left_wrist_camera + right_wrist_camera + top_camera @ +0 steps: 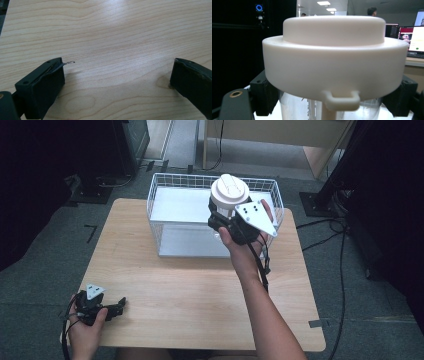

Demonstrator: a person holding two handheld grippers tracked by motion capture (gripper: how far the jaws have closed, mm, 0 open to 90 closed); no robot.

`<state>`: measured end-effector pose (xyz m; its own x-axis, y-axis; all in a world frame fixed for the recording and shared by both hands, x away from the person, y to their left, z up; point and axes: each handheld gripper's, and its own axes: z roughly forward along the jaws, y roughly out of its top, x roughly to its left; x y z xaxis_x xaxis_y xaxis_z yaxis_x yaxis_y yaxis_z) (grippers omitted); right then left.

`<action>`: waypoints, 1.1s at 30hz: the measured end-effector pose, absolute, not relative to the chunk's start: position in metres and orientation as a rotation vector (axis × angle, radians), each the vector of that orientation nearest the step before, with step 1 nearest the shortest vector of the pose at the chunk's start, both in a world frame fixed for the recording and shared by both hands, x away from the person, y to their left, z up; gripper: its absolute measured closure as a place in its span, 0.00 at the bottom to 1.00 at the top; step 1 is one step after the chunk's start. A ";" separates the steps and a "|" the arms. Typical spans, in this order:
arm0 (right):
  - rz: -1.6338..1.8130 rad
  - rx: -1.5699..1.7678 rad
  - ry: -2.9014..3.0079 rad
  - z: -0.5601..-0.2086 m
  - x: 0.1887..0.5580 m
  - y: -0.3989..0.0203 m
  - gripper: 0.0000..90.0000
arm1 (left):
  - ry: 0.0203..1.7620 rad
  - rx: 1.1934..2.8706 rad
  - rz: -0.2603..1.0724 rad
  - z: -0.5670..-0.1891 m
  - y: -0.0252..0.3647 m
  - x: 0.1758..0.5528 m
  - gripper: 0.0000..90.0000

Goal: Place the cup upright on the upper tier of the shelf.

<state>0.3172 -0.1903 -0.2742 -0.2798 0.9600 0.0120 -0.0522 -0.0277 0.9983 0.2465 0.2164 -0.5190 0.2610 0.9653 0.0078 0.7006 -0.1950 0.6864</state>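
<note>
White round-lidded clear jar [229, 194] clamped in right hand-held gripper [225, 217]

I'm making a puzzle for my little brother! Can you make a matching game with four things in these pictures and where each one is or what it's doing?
Things:
1. jar
2. wire basket
3. left gripper
4. right gripper

States:
A. jaws wide apart, low over the bare wooden table
B. standing at the far side of the table
C. see-through, with a white lid, lifted above the basket
D. clamped on the jar just under the lid

Pairs: 1-C, 2-B, 3-A, 4-D
</note>
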 end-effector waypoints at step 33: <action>1.342 1.174 1.335 -0.275 0.431 -0.181 0.17 | 1.492 1.980 0.602 -0.519 0.216 0.246 0.00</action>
